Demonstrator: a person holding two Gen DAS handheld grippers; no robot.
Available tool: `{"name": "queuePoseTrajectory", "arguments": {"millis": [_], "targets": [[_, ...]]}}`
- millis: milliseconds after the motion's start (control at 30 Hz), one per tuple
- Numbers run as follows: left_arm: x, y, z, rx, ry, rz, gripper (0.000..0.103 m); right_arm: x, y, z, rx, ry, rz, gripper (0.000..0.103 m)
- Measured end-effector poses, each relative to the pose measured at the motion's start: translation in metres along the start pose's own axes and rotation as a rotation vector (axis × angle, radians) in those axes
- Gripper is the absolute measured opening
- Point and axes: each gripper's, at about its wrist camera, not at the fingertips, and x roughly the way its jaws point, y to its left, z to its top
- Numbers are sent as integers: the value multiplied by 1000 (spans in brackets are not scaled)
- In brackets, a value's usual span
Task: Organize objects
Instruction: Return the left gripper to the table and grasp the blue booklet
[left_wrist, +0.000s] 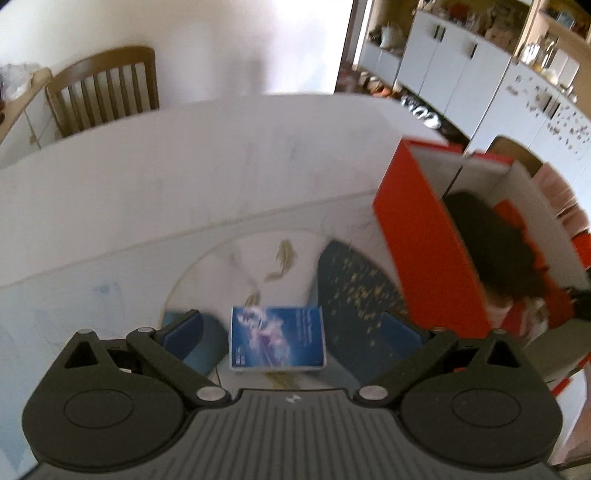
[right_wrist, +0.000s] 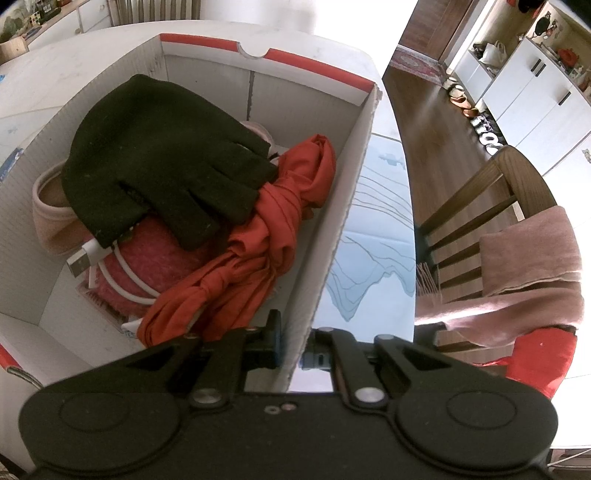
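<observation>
A small blue pack (left_wrist: 277, 338) with a cloudy picture lies on a round mat (left_wrist: 229, 273) printed with fish. My left gripper (left_wrist: 290, 326) hangs over the pack, open wide, one finger on each side and neither pad touching it. To the right stands the orange-and-white cardboard box (left_wrist: 421, 240). My right gripper (right_wrist: 293, 347) is shut on that box's side wall (right_wrist: 343, 192), one finger inside and one outside. In the box lie a black glove (right_wrist: 162, 158), a knotted orange cloth (right_wrist: 266, 240), a pink fuzzy item (right_wrist: 147, 254) and a white USB cable (right_wrist: 96, 258).
The white table (left_wrist: 184, 177) runs back to a wooden chair (left_wrist: 107, 88). Right of the box, the table edge drops to a wooden floor (right_wrist: 436, 122). A second chair (right_wrist: 480, 206) there carries a pink scarf (right_wrist: 528, 266). White cupboards (left_wrist: 454, 62) line the far wall.
</observation>
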Motion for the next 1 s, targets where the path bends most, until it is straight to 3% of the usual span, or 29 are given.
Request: {"name": "queuePoseTrajectory", "arguments": {"millis": [633, 867, 900, 1000], "targets": [[69, -4, -18, 25, 137, 131, 103, 1, 0, 0, 2, 5, -3, 7], [70, 0, -19, 11, 127, 144, 102, 1, 0, 0, 2, 5, -3, 7], [69, 0, -19, 9, 123, 149, 99, 1, 0, 0, 2, 5, -3, 7], [69, 2, -18, -6, 120, 142, 79, 1, 0, 0, 2, 5, -3, 7]]}}
